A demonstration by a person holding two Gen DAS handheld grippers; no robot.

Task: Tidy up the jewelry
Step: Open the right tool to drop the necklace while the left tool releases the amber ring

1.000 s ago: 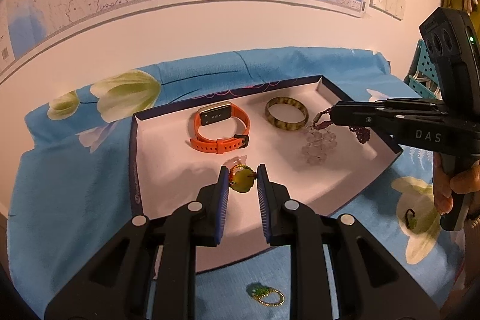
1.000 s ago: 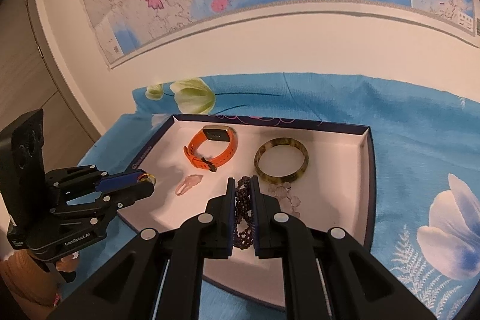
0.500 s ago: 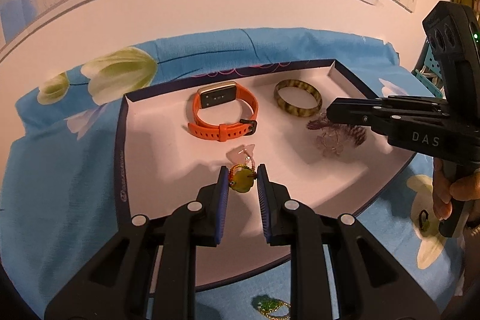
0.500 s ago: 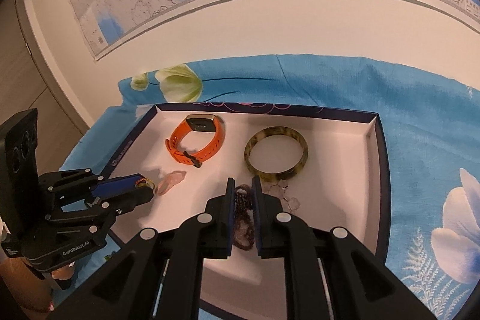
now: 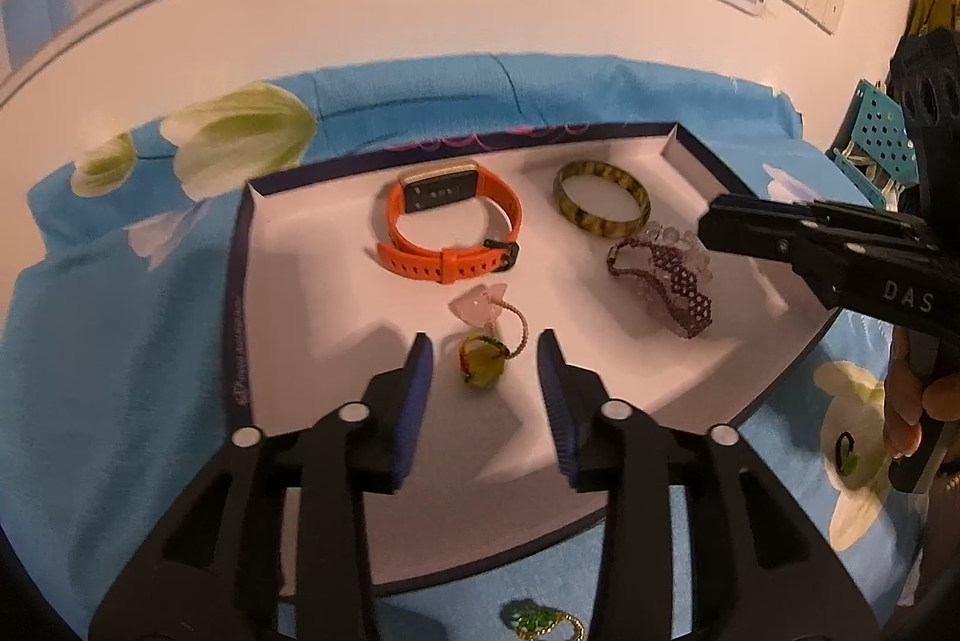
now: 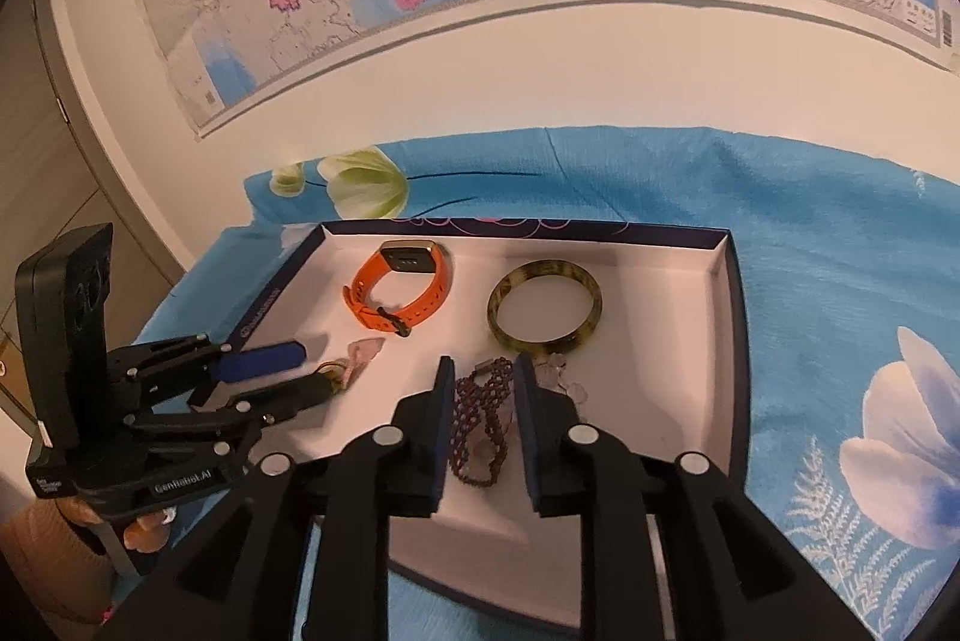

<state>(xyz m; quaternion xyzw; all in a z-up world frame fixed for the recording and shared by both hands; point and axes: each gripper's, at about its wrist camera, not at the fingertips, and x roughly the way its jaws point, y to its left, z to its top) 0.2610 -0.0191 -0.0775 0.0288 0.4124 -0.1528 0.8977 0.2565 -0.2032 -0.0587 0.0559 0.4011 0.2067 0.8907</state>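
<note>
The tray's (image 5: 690, 134) left white floor lies bare; watch (image 5: 450, 227), bangle (image 5: 602, 200) and beaded bracelet (image 5: 663, 281) crowd its right.

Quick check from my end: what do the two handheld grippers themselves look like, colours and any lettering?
Both are black plastic frames with silver rivets and blue ribbed pads on the jaws. The left gripper carries a boxy black camera block and a white label reading "GenRobot.AI", visible from the right wrist. The right gripper has white "DAS" lettering on its side. No sleeves or cables show.

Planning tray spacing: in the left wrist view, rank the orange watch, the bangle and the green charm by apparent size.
1. Orange watch
2. Bangle, though it lies farther back
3. Green charm, smallest despite being nearest
</note>
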